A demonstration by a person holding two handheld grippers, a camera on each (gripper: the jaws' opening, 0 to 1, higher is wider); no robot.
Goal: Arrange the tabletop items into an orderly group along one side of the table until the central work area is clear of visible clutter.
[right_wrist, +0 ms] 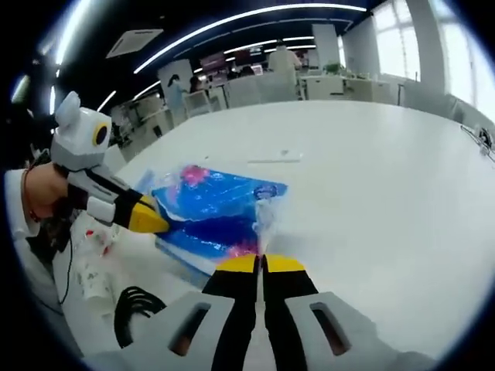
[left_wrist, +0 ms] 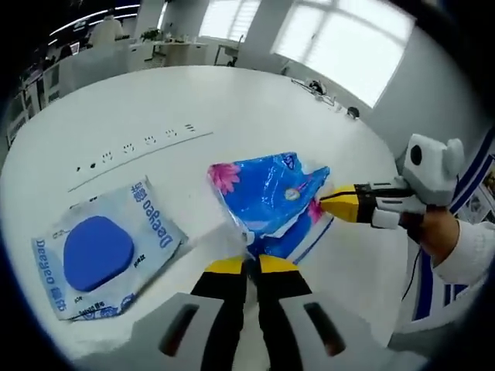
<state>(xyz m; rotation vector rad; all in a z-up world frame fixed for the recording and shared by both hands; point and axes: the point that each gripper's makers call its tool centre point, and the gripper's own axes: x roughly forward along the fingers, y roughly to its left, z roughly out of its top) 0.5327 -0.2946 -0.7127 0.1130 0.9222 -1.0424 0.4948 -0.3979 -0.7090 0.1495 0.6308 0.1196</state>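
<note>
Left gripper [left_wrist: 250,261], left gripper view: jaws together, yellow tips pinching the near edge of the blue pack [left_wrist: 271,197], a crinkled plastic wrapper with pink flowers printed on it. Right gripper [left_wrist: 331,202] enters this view from the right, tips meeting on the pack's far corner; the person's hand [left_wrist: 439,234] and white sleeve are behind it.

Right gripper view: right gripper [right_wrist: 261,263] likewise closed, tips nipping a wisp of clear wrapper at the pack's [right_wrist: 213,205] edge. Left gripper [right_wrist: 158,224] comes in from the left with its yellow tips against the pack's other side. Both claws are therefore clamped on the same pack, from opposite ends.

Pack sits on the white table [left_wrist: 232,108], in open surface well in from the edges. A second item, a pale wipes packet [left_wrist: 104,251] with a blue oval lid and "Deeyeo" lettering, lies flat to the left of the pack, apart from it, untouched. A coiled black cable [right_wrist: 135,309] lies at the table's near edge in the right gripper view.

Step in hand (judgement): two-handed grasp of the pack, before moving it to one side. Grouping is not yet done; both items are in the work area.

Next move calls for: lifting both ends together, since the wrapper is thin and slack and could tear or slip. Then set it down along an edge. The wipes packet would then need to go beside it.
</note>
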